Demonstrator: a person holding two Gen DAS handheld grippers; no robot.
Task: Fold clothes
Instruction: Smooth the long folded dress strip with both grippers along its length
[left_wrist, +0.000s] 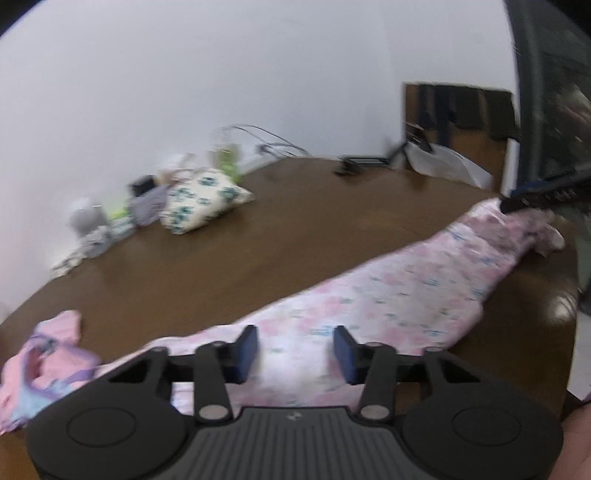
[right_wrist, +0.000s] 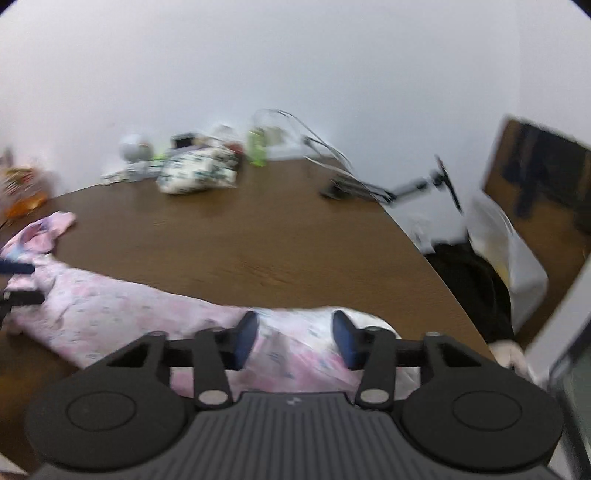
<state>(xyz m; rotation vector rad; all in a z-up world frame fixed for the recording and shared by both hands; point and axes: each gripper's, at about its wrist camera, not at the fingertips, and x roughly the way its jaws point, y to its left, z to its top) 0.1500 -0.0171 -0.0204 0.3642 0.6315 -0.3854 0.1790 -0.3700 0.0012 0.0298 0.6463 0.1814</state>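
Left wrist view: left gripper (left_wrist: 295, 350), fingers (left_wrist: 246, 350) parted, nothing clamped, poised over one end of pink garment (left_wrist: 388, 295). Soft floral cloth, stretched long across brown wooden tabletop (left_wrist: 258, 240), likely for folding.

Right wrist view: right gripper (right_wrist: 295, 339), fingers (right_wrist: 345, 341) likewise apart, over garment's opposite end.

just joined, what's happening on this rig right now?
A person with a handheld gripper in each hand is folding clothes on a brown table. A long pink floral garment lies stretched across the near edge. The left gripper is at one end, the right gripper at the other, each with cloth between its fingers; the frames are too blurred to tell whether either has clamped. A second pink garment lies crumpled beside it, and a white patterned bundle sits with clutter at the wall.
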